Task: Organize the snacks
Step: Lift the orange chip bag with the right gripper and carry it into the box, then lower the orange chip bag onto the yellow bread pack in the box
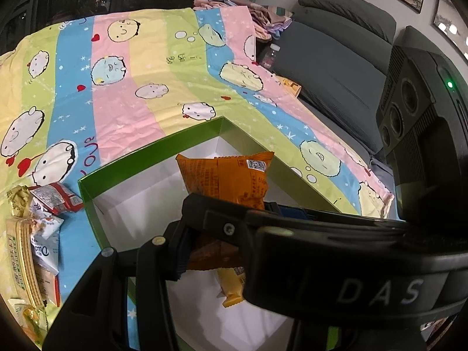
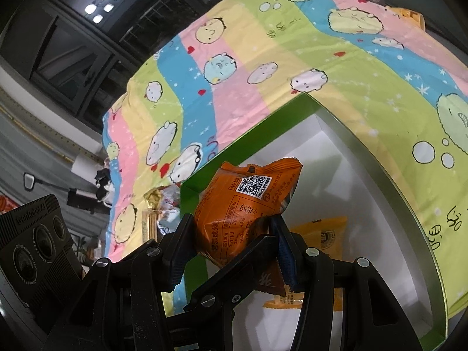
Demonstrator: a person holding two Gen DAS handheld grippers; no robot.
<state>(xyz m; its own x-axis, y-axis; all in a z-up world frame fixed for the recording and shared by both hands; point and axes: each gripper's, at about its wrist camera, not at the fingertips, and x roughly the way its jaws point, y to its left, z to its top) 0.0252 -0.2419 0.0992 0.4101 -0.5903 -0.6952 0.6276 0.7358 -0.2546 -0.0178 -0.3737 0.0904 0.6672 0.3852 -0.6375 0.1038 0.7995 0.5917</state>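
A green box (image 1: 146, 158) (image 2: 248, 131) with a white inside stands on a striped cartoon sheet (image 1: 131, 93). My right gripper (image 2: 234, 234) is shut on an orange snack packet (image 2: 245, 201) (image 1: 225, 175), held over the box. Its finger (image 1: 234, 219) crosses the left wrist view. My left gripper (image 1: 213, 251) is shut on a darker orange-brown packet (image 1: 213, 256) (image 2: 269, 280), just above the box and partly hidden behind the right gripper. A yellow packet (image 1: 234, 286) (image 2: 324, 234) lies on the box floor. Several loose snacks (image 1: 35, 234) (image 2: 158, 213) lie left of the box.
A grey sofa (image 1: 336, 58) runs along the right, with a heap of clothes (image 1: 257, 14) and a bottle (image 1: 270, 55) at its far end. A small yellow object (image 1: 289, 84) sits at the sheet's right edge. Dark windows (image 2: 73, 58) lie behind.
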